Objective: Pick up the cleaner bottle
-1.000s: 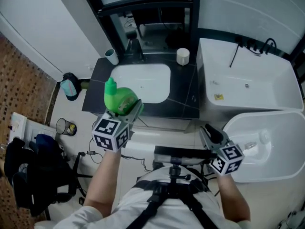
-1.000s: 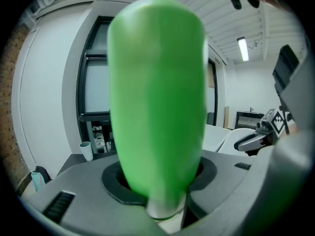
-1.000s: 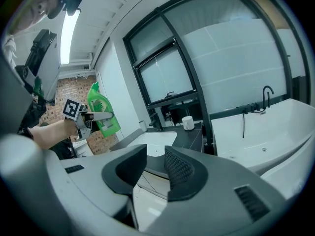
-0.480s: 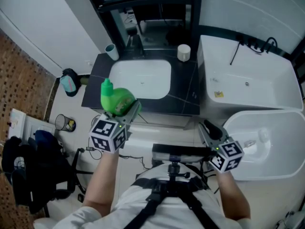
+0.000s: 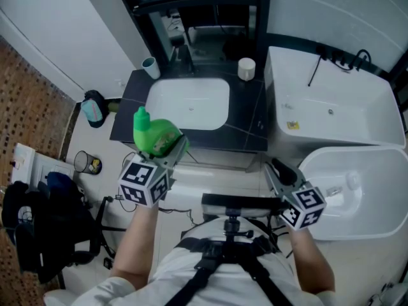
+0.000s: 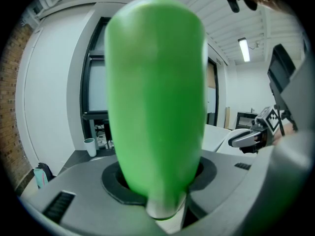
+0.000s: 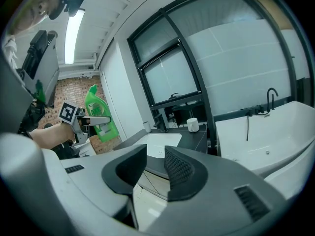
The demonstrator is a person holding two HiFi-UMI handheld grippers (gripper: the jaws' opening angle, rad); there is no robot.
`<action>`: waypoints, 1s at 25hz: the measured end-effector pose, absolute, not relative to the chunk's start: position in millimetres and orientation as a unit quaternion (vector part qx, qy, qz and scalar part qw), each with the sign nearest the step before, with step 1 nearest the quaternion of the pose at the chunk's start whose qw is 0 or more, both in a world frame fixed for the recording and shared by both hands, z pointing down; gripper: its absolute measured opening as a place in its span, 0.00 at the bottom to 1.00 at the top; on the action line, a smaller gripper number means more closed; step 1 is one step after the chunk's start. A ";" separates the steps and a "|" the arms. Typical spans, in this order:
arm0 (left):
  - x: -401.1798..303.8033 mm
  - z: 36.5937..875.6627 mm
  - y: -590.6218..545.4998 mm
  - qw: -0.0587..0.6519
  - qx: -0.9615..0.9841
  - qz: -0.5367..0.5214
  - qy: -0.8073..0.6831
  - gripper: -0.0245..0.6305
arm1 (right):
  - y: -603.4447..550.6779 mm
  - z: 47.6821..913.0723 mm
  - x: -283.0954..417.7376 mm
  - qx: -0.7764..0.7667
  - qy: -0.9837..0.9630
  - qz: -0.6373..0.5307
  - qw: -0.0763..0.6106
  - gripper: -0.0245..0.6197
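Left gripper (image 5: 171,150) has the green cleaner bottle (image 5: 155,134) clamped between its wide-set jaws; right gripper (image 5: 275,172) hangs with jaws partly apart, nothing between them.

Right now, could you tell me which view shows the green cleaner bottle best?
The head view: the cleaner bottle appears nearly whole, cap and body. The left gripper view shows only its green body up close; the right gripper view shows it small at left.
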State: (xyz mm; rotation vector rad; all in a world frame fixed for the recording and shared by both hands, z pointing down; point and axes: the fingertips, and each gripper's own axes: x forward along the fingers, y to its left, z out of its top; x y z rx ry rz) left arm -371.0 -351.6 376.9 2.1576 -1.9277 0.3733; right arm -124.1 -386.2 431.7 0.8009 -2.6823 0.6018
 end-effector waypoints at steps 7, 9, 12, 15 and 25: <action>-367.0 375.3 -340.9 0.112 0.734 0.123 -0.658 0.31 | -383.4 426.0 -129.0 0.269 -0.932 0.202 0.139 0.20; -367.0 375.3 -338.2 0.112 0.733 0.123 -0.660 0.31 | -384.0 425.3 -131.0 0.267 -0.933 0.201 0.137 0.20; -368.5 376.6 -334.1 0.115 0.730 0.122 -0.662 0.31 | -386.3 426.7 -134.4 0.263 -0.936 0.195 0.131 0.20; -370.2 377.9 -330.3 0.118 0.728 0.122 -0.664 0.31 | -387.2 428.0 -138.1 0.258 -0.939 0.190 0.125 0.20; -374.3 378.0 -322.4 0.118 0.726 0.120 -0.667 0.31 | -385.9 421.8 -148.5 0.252 -0.942 0.185 0.123 0.20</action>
